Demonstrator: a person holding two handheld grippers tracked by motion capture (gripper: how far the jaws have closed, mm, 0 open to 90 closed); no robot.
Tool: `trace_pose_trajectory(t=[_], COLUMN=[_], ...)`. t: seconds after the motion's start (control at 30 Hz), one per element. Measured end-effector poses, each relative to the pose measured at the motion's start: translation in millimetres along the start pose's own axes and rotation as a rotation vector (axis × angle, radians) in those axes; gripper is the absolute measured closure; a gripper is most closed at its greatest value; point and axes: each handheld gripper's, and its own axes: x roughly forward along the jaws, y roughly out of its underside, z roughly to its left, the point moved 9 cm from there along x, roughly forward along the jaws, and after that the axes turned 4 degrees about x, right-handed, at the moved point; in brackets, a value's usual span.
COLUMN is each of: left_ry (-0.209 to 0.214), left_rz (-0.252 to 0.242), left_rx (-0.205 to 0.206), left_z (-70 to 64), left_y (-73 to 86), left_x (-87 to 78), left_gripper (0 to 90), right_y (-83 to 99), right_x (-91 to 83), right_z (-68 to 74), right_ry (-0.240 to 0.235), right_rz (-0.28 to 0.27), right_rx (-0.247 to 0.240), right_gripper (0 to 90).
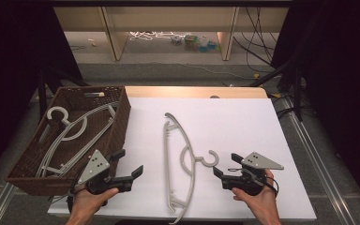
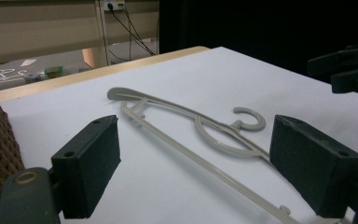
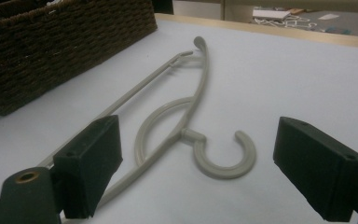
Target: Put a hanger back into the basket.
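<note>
Pre-grasp: both grippers' fingers open, empty, flanking grey plastic hanger (image 1: 180,161) on desk. Next: right gripper (image 1: 224,169) grabs hook (likely), moves to brown wicker basket (image 1: 117,124).

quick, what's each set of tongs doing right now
Left tongs: open, holding nothing, beside the basket.
Right tongs: open, holding nothing, aimed at the hook of the hanger on the table.

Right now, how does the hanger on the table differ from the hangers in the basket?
The hanger on the table lies alone, flat on the white surface between both open grippers, hook pointing right. The hangers in the basket are stacked together inside the wicker basket, one hook toward its far left corner. All are the same grey plastic shape.
</note>
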Motion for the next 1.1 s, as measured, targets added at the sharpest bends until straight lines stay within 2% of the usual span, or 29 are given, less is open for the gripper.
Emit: trace_pose_trajectory(t=[0.17, 0.23, 0.33, 0.47, 0.53, 0.57, 0.6, 0.63, 0.7, 0.8, 0.9, 0.93, 1.1], left_ry=[0.008, 0.027, 0.017, 0.002, 0.001, 0.007, -0.004, 0.001, -0.009, 0.005, 0.003, 0.007, 0.019], left_rz=[0.012, -0.018, -0.028, -0.033, -0.034, -0.045, -0.036, -0.044, -0.029, -0.039, -0.029, -0.028, -0.025], left_rx=[0.008, 0.014, 0.01, -0.011, -0.016, -0.017, -0.012, -0.014, -0.009, -0.011, 0.002, 0.009, 0.016], left_z=[-4.2, -5.5, -3.1, 0.8, 1.2, 1.3, 2.5, 2.4, 4.2, 2.8, 0.6, 0.3, -1.6], left_y=[8.6, 5.7, 4.3, 4.6, 4.9, 4.4, 5.1, 4.9, 6.4, 6.6, 7.3, 7.3, 7.8], left_x=[3.9, 2.3, -1.4, -1.8, -2.6, -2.7, -4.0, -3.2, -3.7, -1.1, -0.7, -0.7, 0.1], left_gripper=[16.0, 16.0, 15.9, 15.9, 15.9, 16.0, 15.9, 15.9, 16.0, 16.0, 16.2, 16.1, 16.3], right_y=[6.2, 10.1, 12.6, 19.0, 26.9, 30.4, 35.1, 39.2, 44.7, 50.6, 57.0, 60.3, 62.0], right_x=[19.5, 27.0, 40.2, 55.8, 61.2, 64.4, 65.3, 67.9, 69.3, 74.5, 81.8, 82.2, 84.3], right_z=[12.5, 19.6, 31.0, 33.8, 38.9, 40.6, 43.1, 45.8, 46.8, 50.0, 49.6, 48.7, 48.7], right_ry=[-0.024, -0.035, -0.073, -0.059, -0.069, -0.072, -0.074, -0.065, -0.061, -0.081, -0.06, -0.047, -0.035], right_rz=[0.08, 0.123, 0.143, 0.205, 0.276, 0.297, 0.333, 0.345, 0.393, 0.442, 0.479, 0.515, 0.567], right_rx=[-0.025, -0.032, -0.043, -0.057, -0.052, -0.078, -0.089, -0.088, -0.1, -0.118, -0.136, -0.146, -0.178], right_gripper=[16.2, 16.2, 16.2, 16.3, 16.4, 16.5, 16.5, 16.5, 16.5, 16.9, 16.7, 17.1, 22.4])
